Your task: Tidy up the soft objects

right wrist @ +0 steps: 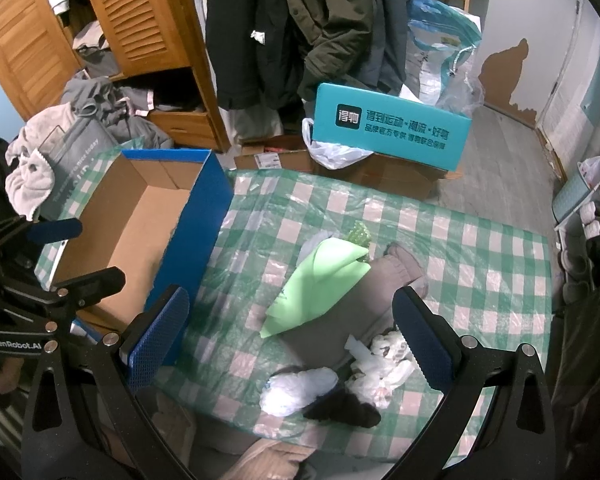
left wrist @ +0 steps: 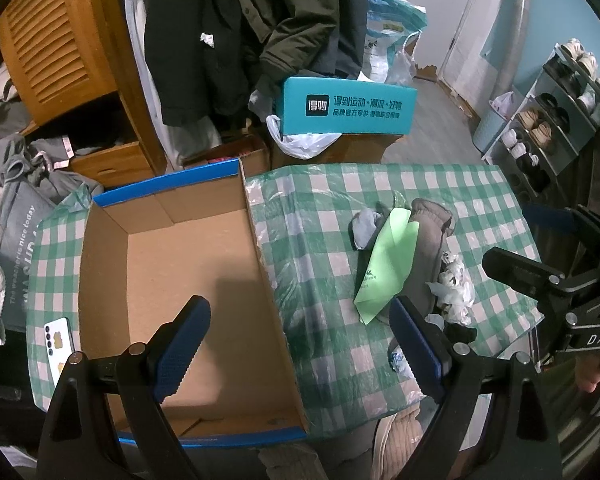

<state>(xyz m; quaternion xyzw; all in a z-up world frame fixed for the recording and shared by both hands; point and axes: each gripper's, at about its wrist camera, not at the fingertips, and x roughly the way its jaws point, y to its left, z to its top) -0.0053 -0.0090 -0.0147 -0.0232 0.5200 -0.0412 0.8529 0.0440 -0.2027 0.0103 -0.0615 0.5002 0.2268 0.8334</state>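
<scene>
While both the left gripper (left wrist: 300,344) and right gripper (right wrist: 290,344) hover with jaws apart and empty, the soft objects (right wrist: 320,284) lie heaped on the checked desk (right wrist: 480,248), beside the empty cardboard box (left wrist: 172,280).

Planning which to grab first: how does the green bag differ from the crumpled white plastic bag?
The green bag lies flat and smooth, draped over the brown garment; the white plastic bag is crumpled into a lumpy wad. The green one is larger and sits farther from the tongs. Both are thin plastic on the checked tablecloth.
</scene>
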